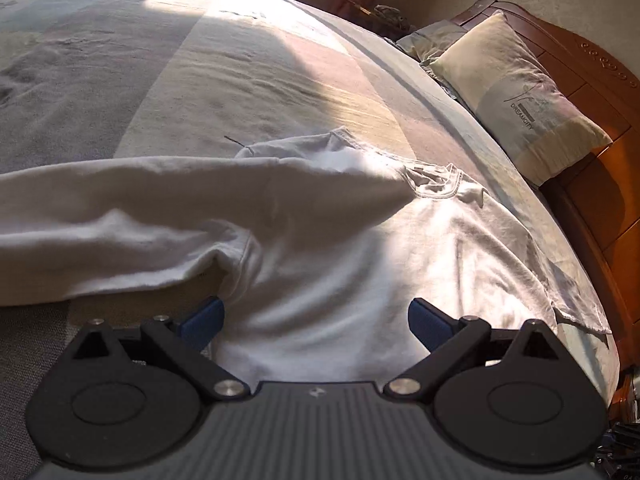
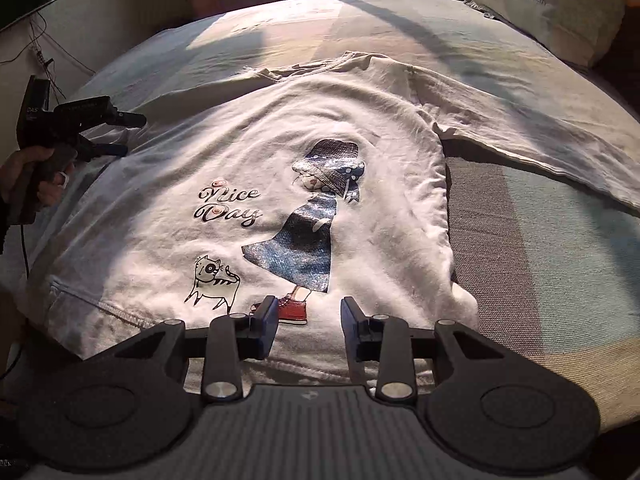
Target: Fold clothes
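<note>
A white long-sleeved shirt [image 2: 280,140] lies flat on the bed, print side up, with a girl in a blue dress, a cat and the words "Nice Day". Its one visible sleeve [image 2: 540,136] stretches out to the right. My right gripper [image 2: 310,314] hovers over the hem near the red shoe, jaws partly apart and pressing on nothing. In the left wrist view the shirt [image 1: 340,264] fills the foreground, its sleeve [image 1: 140,200] running off to the left. My left gripper [image 1: 316,308] stands wide open over the cloth by the armpit; it also shows at the shirt's left side [image 2: 132,135].
The bed cover [image 1: 200,72] is striped grey, beige and pale blue, part sunlit. A pillow [image 1: 516,92] leans on the wooden headboard [image 1: 580,92]; the same pillow [image 2: 548,4] shows top right. A hand [image 2: 36,176] holds the left tool, with cables [image 2: 44,60] on the wall behind.
</note>
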